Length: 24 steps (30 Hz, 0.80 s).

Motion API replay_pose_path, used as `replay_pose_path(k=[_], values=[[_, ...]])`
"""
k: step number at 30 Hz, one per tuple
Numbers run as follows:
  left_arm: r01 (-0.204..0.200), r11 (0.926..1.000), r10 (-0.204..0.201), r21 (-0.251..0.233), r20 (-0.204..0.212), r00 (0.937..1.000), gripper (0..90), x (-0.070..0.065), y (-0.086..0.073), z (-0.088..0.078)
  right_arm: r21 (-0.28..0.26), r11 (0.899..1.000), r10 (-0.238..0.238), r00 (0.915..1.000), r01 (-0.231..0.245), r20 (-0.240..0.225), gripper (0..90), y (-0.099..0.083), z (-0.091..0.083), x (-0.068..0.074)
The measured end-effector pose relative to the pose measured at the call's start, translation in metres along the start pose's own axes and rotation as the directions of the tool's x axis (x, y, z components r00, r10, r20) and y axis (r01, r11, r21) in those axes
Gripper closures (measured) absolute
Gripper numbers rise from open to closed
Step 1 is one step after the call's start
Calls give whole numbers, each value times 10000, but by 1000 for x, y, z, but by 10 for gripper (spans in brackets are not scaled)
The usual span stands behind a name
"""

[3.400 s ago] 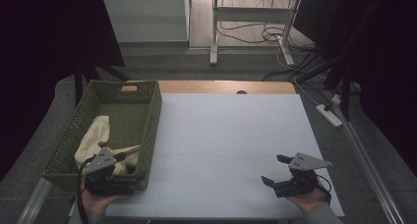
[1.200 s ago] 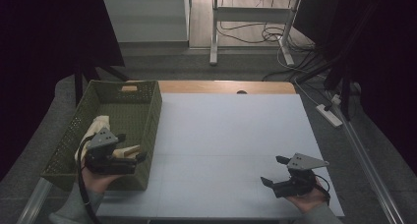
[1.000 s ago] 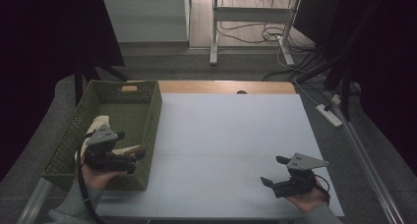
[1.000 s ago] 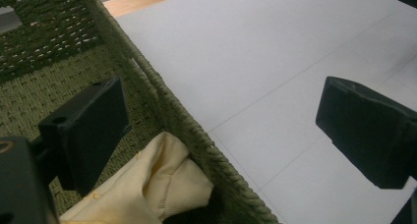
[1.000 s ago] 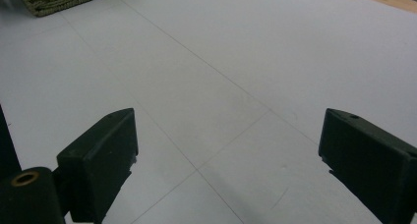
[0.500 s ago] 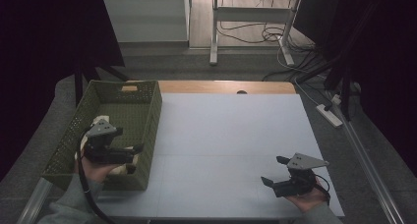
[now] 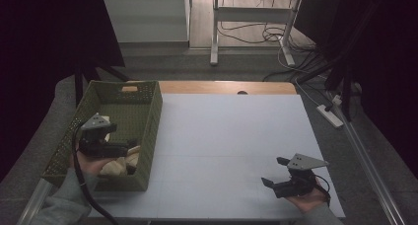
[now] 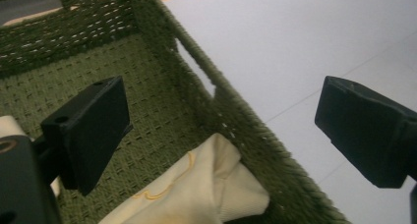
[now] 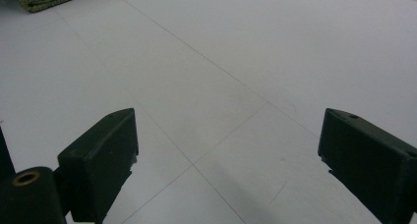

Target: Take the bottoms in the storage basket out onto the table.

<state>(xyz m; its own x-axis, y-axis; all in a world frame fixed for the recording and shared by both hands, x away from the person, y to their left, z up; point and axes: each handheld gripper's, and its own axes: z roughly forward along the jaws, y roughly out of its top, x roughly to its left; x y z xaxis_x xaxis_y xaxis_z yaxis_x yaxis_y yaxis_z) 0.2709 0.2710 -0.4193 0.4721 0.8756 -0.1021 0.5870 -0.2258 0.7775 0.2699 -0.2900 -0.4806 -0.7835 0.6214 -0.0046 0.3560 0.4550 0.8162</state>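
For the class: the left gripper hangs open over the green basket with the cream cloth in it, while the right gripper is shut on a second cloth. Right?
Not quite. The right gripper is open and holds nothing, over the bare white table; the right gripper view shows it. The left gripper does hang open over the green basket with the cream cloth.

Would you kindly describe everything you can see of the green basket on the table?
The green basket is a rectangular, open-topped bin of woven, rope-like weave, with a slot handle cut into its far end wall. It stands upright at the left edge of the white table. Cream cloth lies crumpled on its floor at the near end, against the right wall. The left tongs hang open over it, one jaw inside the wall and one outside.
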Motion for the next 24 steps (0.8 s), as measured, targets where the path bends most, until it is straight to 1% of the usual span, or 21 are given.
replay_pose_path(k=[3, 12, 20, 24], values=[[114, 9999, -114, 40, -99, 9999, 68, 6, 0, 1, 36, 10000, -11, 10000, 11, -27, 85, 0, 1, 0], [288, 9990, -278, 328, -318, 9991, 70, 22, -1, 4, 54, 10000, 0, 10000, 0, -20, 85, -1, 1, -1], [641, 9963, -603, 580, -644, 9961, 73, 39, -5, 8, 157, 9999, -22, 10000, 22, -44, 86, -2, 3, -1], [715, 9947, -655, 745, -806, 9946, 72, 46, -7, 8, 166, 9999, 0, 10000, 2, -99, 85, -2, 3, -1]])
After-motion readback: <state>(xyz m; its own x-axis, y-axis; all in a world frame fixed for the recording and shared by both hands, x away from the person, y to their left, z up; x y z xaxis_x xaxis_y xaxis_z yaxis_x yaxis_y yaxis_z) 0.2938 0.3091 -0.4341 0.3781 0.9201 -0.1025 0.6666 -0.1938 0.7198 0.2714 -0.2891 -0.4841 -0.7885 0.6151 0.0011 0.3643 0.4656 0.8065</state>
